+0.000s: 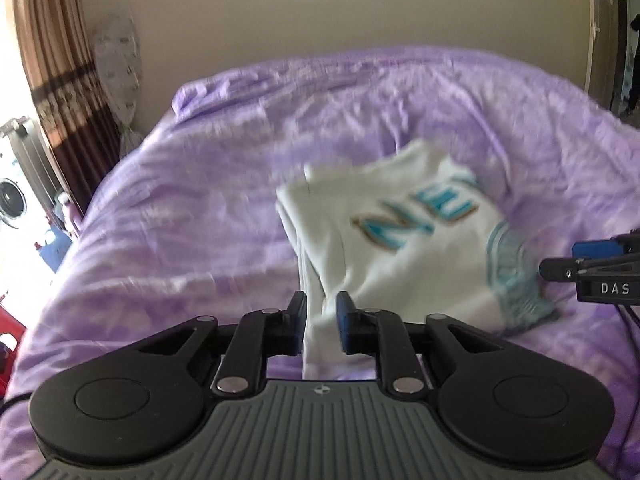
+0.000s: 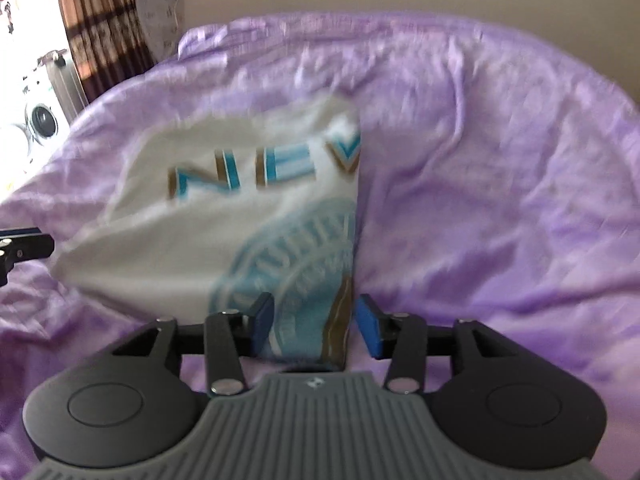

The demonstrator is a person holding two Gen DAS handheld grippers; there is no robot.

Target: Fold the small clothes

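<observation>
Purple bedspread [image 1: 168, 208] fills both views, rumpled; curtain [image 1: 60, 80] and a washer [image 1: 12, 200] at far left, partly blown out by window light

White shirt [image 2: 168, 240] lies folded on the bedspread, teal "NE.." print face up, round teal emblem below it. Blurred in both views, so the rest of the lettering and the emblem text are unreadable. In the right wrist view its long axis runs from the near edge up and away, right edge a straight fold line; in the left wrist view it sits right of centre, slanting up-right

Left gripper [image 1: 322, 322] pitched down toward the bed, at the shirt's near left corner. Fingers narrow, a strip of white cloth hangs between them; the right pad [image 1: 346, 320] shows a slim gap to the cloth, can't tell if the left one touches

Right gripper [image 2: 314, 326] also pitched down, at the near right corner. Fingers fairly wide, emblem corner of the shirt between them, left pad [image 2: 262, 320] against the cloth, right pad [image 2: 370, 332] clear of it

Each gripper's tip is cut off at the other view's edge; no hands or sleeves visible
</observation>
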